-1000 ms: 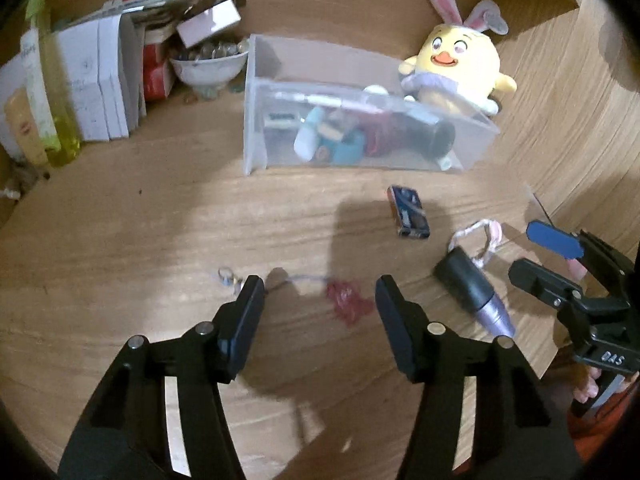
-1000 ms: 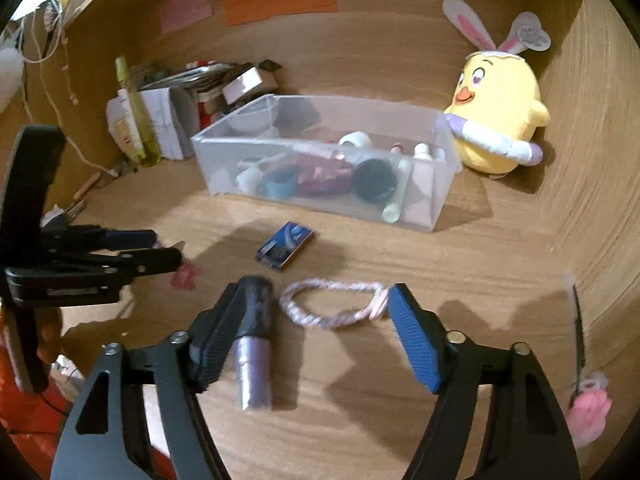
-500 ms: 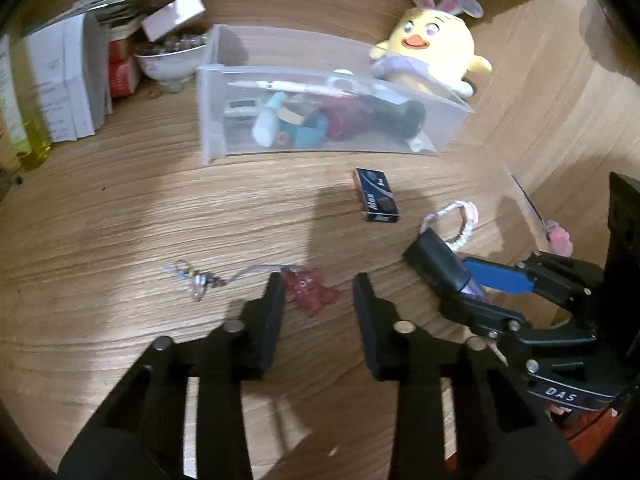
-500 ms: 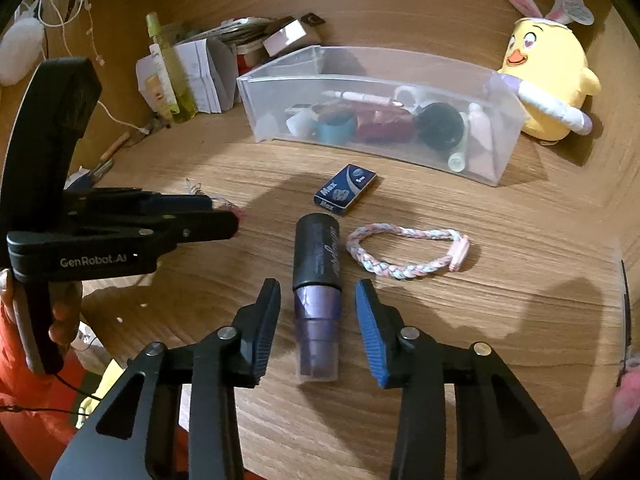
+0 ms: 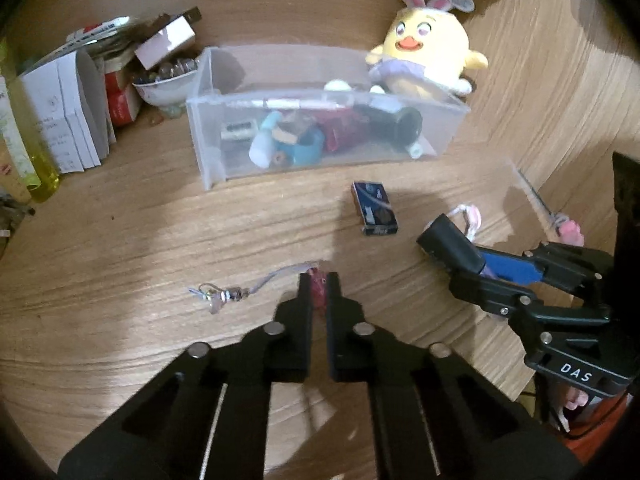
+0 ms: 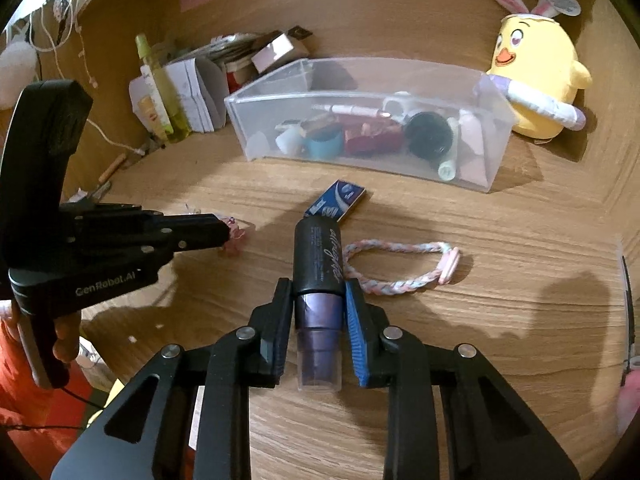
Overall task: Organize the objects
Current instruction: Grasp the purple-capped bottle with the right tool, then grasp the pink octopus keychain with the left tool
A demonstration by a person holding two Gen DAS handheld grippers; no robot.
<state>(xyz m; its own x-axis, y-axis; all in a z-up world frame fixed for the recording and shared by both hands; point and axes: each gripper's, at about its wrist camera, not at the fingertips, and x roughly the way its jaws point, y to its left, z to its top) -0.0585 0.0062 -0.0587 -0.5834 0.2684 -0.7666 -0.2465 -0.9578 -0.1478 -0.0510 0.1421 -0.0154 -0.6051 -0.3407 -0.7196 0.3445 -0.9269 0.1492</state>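
My left gripper (image 5: 319, 280) is shut on a small red charm (image 5: 319, 285) whose thin strap and beads (image 5: 224, 294) trail left on the wooden desk. It also shows in the right wrist view (image 6: 226, 233). My right gripper (image 6: 318, 292) is shut on a black-capped purple tube (image 6: 318, 280) lying on the desk; the tube also shows in the left wrist view (image 5: 450, 242). A clear plastic bin (image 5: 208, 160) with several small items stands behind. A dark blue small box (image 5: 374, 208) and a braided pink-white bracelet (image 6: 400, 276) lie in front of it.
A yellow bunny-eared plush (image 5: 424, 60) sits behind the bin's right end. White boxes (image 5: 68, 120), a bowl (image 5: 164, 88) and a yellow-green bottle (image 6: 160, 88) crowd the back left. A pink-ended clip (image 5: 568, 230) lies at the right by the wooden wall.
Both grippers moved forward and closed: the left onto the red charm, the right onto the purple tube.
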